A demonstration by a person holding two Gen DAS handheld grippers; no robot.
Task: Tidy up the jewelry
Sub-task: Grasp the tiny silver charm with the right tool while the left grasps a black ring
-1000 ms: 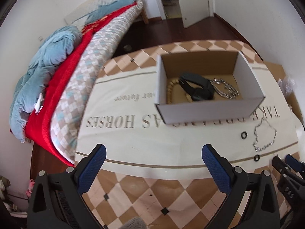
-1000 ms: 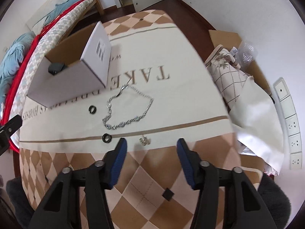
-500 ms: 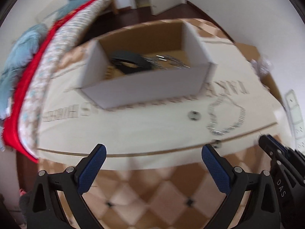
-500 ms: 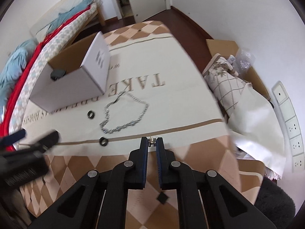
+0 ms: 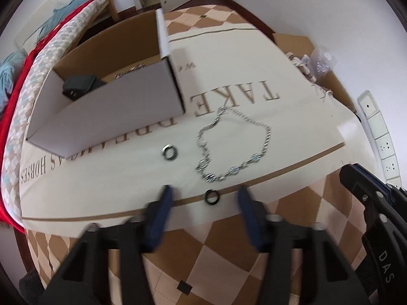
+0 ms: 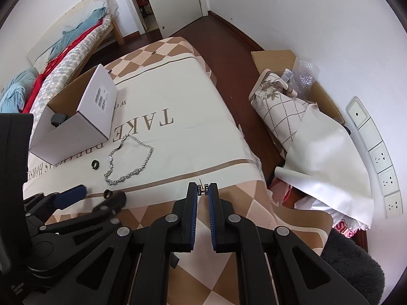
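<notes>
Earring [image 6: 202,191] was pinched in right tongs [image 6: 203,190]; left tongs [image 5: 204,198], just closing, straddled black ring [image 5: 212,197], unclamped; next, box [image 5: 122,117].

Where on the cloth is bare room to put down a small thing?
Free: the cream patch right of the chain necklace, past the word TAKE, up to the cloth's far edge. Crowded: between the white box, the two dark rings and the left gripper.

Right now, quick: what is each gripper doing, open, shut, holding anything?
Left gripper: jaws have just been closing, still apart around the black ring, not pressing it.
Right gripper: shut on a small earring.
</notes>
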